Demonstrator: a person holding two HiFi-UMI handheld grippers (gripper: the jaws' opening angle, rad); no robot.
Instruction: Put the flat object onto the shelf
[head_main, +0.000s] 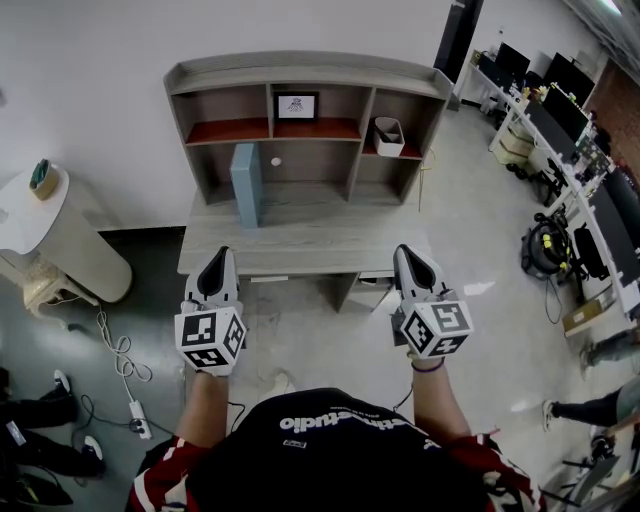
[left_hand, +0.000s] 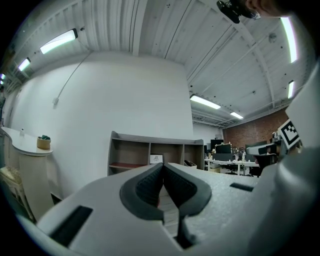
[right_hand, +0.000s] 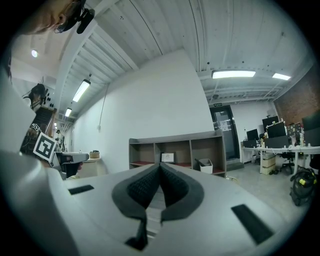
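Note:
A flat blue-grey board (head_main: 245, 184) stands upright on the wooden desk (head_main: 310, 240), leaning by the shelf unit's left lower divider. The shelf unit (head_main: 305, 125) rises at the desk's back, with red-lined upper compartments; it also shows far ahead as the shelf unit (left_hand: 155, 157) and the shelf unit (right_hand: 175, 155). My left gripper (head_main: 217, 262) hangs in front of the desk's near left edge, shut and empty, as the left gripper (left_hand: 163, 167) confirms. My right gripper (head_main: 407, 258) is level with it at the near right, jaws together with nothing held, as in the right gripper (right_hand: 160, 167).
A framed picture (head_main: 296, 105) stands in the middle upper compartment, a white bin (head_main: 388, 135) in the right one, a small white ball (head_main: 276, 161) below. A round white side table (head_main: 40, 235) stands left; cables and a power strip (head_main: 135, 415) lie on the floor. Office desks (head_main: 570, 150) fill the right.

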